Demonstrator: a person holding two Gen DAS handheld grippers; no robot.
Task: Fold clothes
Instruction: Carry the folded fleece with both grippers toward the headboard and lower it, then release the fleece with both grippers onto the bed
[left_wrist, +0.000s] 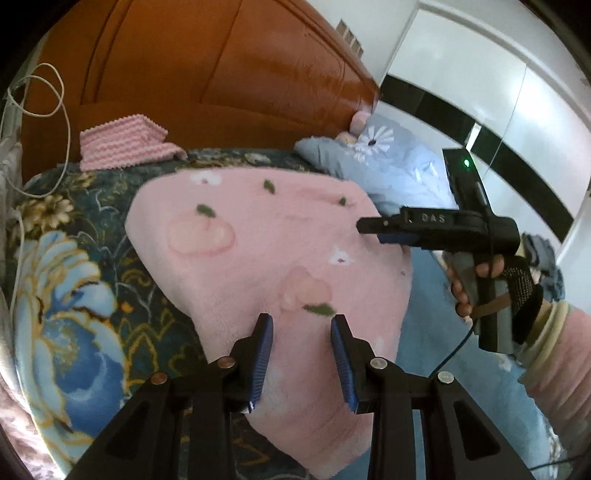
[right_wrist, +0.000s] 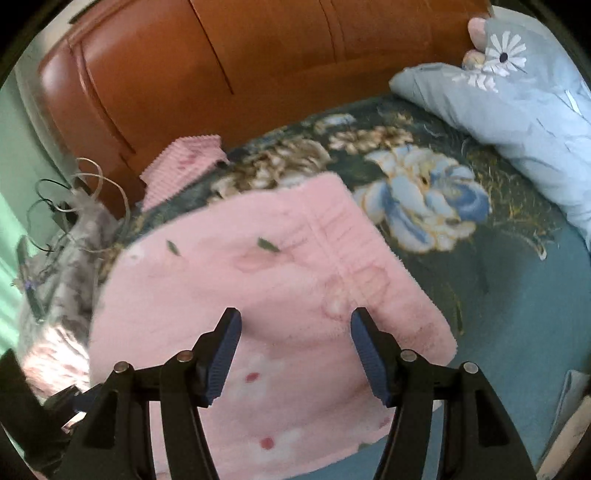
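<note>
Both pairs of jaws stand apart over the pink fleece garment (left_wrist: 258, 258), nothing pinched: our left gripper (left_wrist: 302, 321) narrower, our right gripper (right_wrist: 295, 314) wider. The garment lies on the floral bedspread (left_wrist: 74, 295), a blue pillow (right_wrist: 517, 110) near the wooden headboard (right_wrist: 258, 74).

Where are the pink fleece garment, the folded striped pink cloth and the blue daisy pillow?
pink fleece garment (left_wrist: 258, 258), left wrist view, middle.
striped pink cloth (left_wrist: 122, 142), left wrist view, top face.
daisy pillow (right_wrist: 517, 107), right wrist view, blue cover.
</note>
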